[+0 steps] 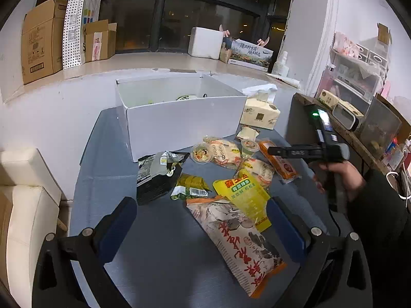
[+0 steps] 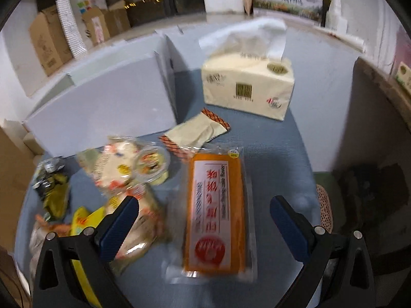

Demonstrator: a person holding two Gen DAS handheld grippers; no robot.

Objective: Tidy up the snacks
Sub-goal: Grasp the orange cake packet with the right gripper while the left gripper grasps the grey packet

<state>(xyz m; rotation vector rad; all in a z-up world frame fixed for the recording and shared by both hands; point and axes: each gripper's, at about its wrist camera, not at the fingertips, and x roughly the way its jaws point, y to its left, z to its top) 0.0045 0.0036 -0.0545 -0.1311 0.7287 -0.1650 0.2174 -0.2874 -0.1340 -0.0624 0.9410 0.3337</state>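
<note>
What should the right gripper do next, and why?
Probably lower the right gripper onto the orange packet: its fingers are open and empty, the packet lies flat between them, and the white box waits behind.

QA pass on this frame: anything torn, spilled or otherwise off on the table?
One oddity: the black-and-silver packet by the white box front looks crumpled, its top apparently torn open. Nothing visibly spilled. Other snacks lie loose but intact.
</note>
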